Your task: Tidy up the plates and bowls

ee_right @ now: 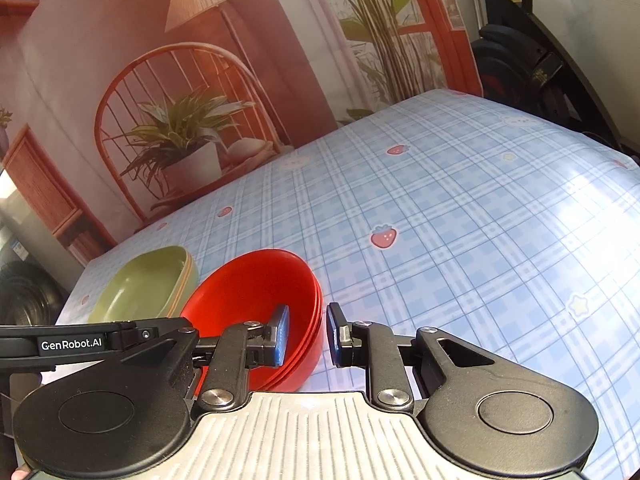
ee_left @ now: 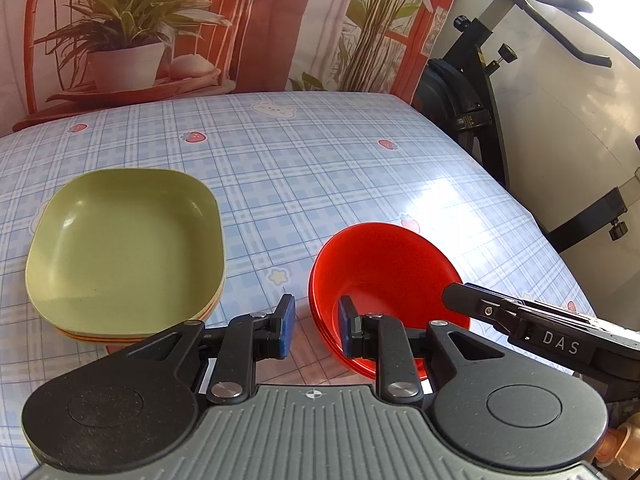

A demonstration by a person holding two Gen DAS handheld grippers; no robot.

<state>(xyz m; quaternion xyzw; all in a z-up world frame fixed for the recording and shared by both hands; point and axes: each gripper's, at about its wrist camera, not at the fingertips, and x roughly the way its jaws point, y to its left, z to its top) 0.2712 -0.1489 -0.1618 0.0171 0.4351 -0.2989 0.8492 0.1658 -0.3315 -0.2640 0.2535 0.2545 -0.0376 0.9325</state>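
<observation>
both tools parted: left tool (ee_left: 316,328) and right tool (ee_right: 306,334) each straddling the rim of the red bowls (ee_right: 256,300), nested on the surface (ee_right: 460,220). just beside, green plates (ee_left: 124,244) already stacked. seemingly near finished.

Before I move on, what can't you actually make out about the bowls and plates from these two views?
- Plates: count unclear; the green top plate covers the stack, only thin edges show in the left view.
- Bowls: near rim hidden behind the right claw in the right view, behind the left claw in the left view.
- Contact: both claws straddle the rim, open; touching cannot be told.
- Table: near edge hidden by the claw bodies.
</observation>
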